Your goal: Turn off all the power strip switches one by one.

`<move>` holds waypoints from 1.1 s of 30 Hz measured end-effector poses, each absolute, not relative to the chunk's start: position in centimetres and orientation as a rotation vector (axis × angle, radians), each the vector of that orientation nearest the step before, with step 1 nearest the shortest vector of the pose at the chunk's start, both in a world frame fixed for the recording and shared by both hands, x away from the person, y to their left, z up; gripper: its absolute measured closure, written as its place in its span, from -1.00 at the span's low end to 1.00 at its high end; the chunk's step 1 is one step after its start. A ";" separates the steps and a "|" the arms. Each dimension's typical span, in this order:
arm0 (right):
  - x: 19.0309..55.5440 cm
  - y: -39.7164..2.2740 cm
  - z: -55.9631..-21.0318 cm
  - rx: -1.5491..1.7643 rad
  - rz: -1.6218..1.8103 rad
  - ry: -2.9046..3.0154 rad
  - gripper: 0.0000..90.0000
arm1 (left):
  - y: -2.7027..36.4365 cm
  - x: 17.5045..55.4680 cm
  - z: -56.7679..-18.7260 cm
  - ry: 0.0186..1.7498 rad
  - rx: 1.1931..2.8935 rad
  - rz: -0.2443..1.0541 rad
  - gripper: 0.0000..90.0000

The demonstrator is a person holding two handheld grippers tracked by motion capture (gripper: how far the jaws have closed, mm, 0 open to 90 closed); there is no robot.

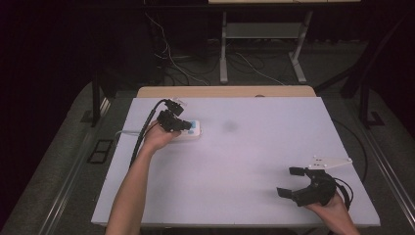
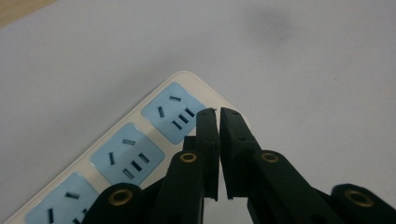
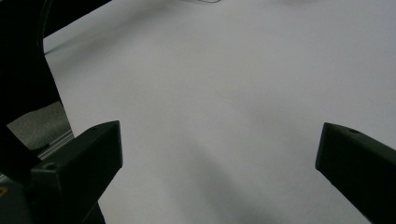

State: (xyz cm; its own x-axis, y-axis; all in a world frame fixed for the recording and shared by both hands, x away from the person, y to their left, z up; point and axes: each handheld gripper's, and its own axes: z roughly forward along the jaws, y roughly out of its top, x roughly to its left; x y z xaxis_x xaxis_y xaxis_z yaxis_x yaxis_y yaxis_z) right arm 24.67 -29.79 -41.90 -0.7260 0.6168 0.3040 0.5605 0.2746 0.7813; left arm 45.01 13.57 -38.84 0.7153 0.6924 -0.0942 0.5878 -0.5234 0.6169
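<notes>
Left gripper view: left claw [image 2: 218,112] closed over power strip [image 2: 140,140]; right claw [image 1: 291,181] wide.

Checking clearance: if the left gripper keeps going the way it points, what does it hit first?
Likely the power strip: the left gripper, jaws nearly closed, sits over its end socket. Whether the tips already touch it is unclear.

A white table [image 1: 254,156] carries a cream power strip [image 1: 193,130] with blue sockets near its far-left corner.
</notes>
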 end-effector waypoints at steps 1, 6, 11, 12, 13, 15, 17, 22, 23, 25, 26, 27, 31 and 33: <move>24.7 -29.8 -41.9 1.138 1.468 2.460 -0.99 | 13.7 44.9 -38.6 0.960 2.287 0.217 0.89; 24.7 -29.8 -41.9 1.138 1.469 2.460 -0.99 | 14.0 44.0 -37.5 0.944 2.280 0.254 0.78; 24.7 -29.8 -41.9 1.139 1.470 2.459 -0.99 | 14.4 42.8 -36.1 0.939 2.214 0.235 0.39; 24.7 -29.8 -41.9 1.139 1.470 2.458 -0.99 | 14.4 42.5 -35.8 0.935 2.210 0.242 0.24; 24.7 -29.8 -41.9 1.139 1.471 2.455 -0.99 | 14.5 42.2 -35.5 0.931 2.204 0.249 0.08; 24.6 -29.9 -41.9 1.142 1.474 2.451 -0.99 | 14.8 41.7 -35.0 0.934 2.174 0.245 -0.20; 24.6 -29.9 -41.9 1.144 1.478 2.447 -0.99 | 15.2 41.2 -34.7 0.944 2.152 0.246 -0.48; 24.5 -30.1 -41.8 1.141 1.485 2.436 -0.99 | 16.3 39.0 -34.6 0.966 2.102 0.229 -1.00; 24.4 -30.1 -41.8 1.144 1.487 2.433 -0.99 | 16.5 38.4 -34.6 0.970 2.080 0.234 -1.00; 24.4 -30.2 -41.8 1.144 1.488 2.429 -0.99 | 17.0 37.4 -34.6 0.977 2.041 0.235 -1.00; 24.4 -30.3 -41.8 1.149 1.490 2.425 -0.99 | 17.2 36.9 -34.7 0.974 2.030 0.237 -1.00; 24.4 -30.3 -41.8 1.149 1.490 2.425 -0.99 | 17.3 36.4 -34.7 0.972 2.018 0.238 -1.00; 24.4 -30.3 -41.7 1.150 1.491 2.422 -0.99 | 17.5 34.7 -34.9 0.956 1.987 0.255 -1.00; 24.4 -30.4 -41.7 1.151 1.491 2.420 -0.99 | 17.6 33.9 -35.0 0.946 1.972 0.271 -1.00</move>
